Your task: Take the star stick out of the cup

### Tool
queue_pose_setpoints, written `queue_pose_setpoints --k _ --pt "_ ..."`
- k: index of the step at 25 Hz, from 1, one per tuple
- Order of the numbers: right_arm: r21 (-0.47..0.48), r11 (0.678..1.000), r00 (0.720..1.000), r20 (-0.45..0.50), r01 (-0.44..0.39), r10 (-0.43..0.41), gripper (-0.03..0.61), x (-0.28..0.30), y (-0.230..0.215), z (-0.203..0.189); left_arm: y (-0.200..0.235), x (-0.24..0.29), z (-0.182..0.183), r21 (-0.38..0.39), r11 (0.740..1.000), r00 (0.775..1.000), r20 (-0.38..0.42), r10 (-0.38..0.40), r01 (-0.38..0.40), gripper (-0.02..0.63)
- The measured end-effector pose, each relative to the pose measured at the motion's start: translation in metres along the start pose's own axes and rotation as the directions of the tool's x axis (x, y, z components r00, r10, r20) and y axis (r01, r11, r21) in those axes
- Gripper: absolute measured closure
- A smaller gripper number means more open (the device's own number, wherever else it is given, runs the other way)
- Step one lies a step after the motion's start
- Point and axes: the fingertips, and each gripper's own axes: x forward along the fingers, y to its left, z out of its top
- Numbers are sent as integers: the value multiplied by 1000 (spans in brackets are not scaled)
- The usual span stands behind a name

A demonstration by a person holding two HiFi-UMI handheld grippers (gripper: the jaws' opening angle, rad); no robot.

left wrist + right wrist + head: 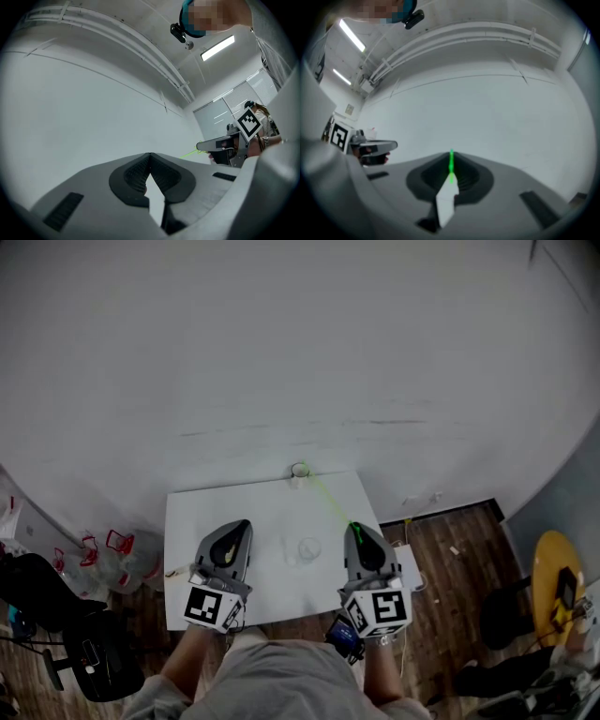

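The right gripper's (451,157) jaws are clamped on the thin green star stick (451,165), which runs straight out ahead from between their tips. The left gripper's (150,155) jaws are closed together with nothing between them. In the head view the stick slants away beyond the cup (309,547), a faint clear ring on the white bench (206,512). Its far end carries a pale shape too small to read. The stick looks clear of the cup, so the removal seems done; what is left is probably setting it down. Both hands hold their grippers near level, noses slightly up, one on either side of the cup, pointing away from the person.
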Motion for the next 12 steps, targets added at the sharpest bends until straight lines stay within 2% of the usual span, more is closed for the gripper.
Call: queue_pose_setpoints --k 12 --pt "28 1000 1000 9 -4 4 534 -4 -1 -8 -5 -5 -14 -5 1000 1000 -22 8 -8 583"
